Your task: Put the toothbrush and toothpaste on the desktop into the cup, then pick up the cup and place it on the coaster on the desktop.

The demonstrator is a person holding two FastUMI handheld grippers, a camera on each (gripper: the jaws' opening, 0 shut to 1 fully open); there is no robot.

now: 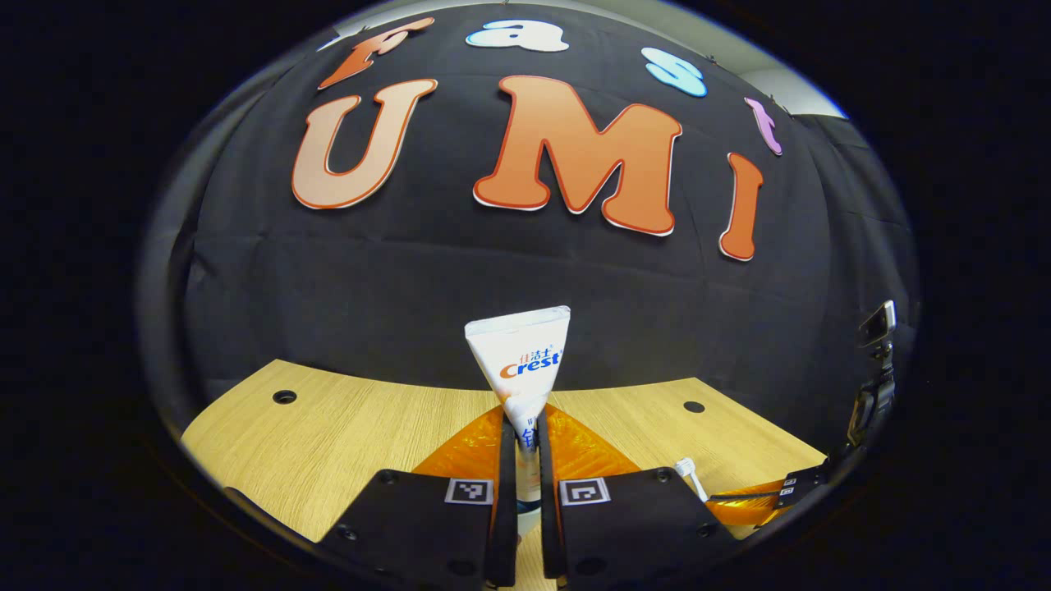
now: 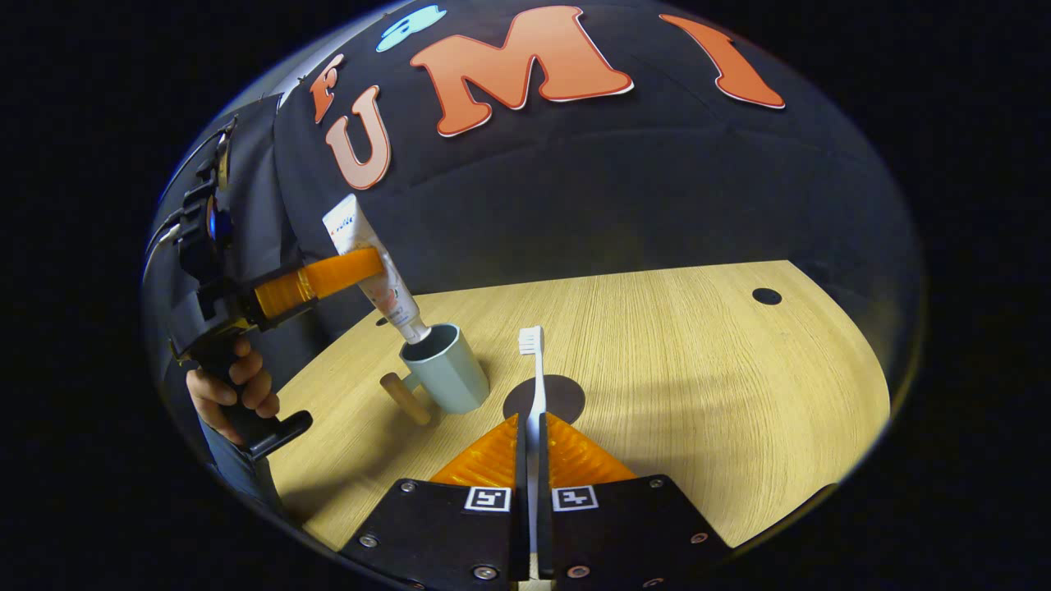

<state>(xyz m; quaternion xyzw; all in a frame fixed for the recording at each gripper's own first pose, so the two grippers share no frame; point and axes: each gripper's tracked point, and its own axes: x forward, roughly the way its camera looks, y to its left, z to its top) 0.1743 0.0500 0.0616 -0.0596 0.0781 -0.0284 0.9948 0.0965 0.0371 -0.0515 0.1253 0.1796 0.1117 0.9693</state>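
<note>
My left gripper [image 1: 525, 431] is shut on a white toothpaste tube [image 1: 525, 361], crimped end up. In the right gripper view that left gripper [image 2: 361, 267] holds the toothpaste tube [image 2: 365, 246] tilted, with its cap end down at the mouth of a pale blue-grey cup [image 2: 447, 373]. The cup stands upright on the table, and its wooden handle [image 2: 404, 398] points toward the near left. My right gripper [image 2: 532, 427] is shut on a white toothbrush [image 2: 535, 377], bristle head up. Just beyond it lies a dark round coaster [image 2: 558, 398], right of the cup. The toothbrush head [image 1: 686, 471] and the right gripper [image 1: 751, 499] appear low at the right of the left gripper view.
The light wooden table [image 2: 698, 369] has small round holes [image 2: 767, 295] near its back edge, up against the black cloth wall. A hand [image 2: 230, 386] grips the left gripper's handle at the left. Bare tabletop stretches to the right of the coaster.
</note>
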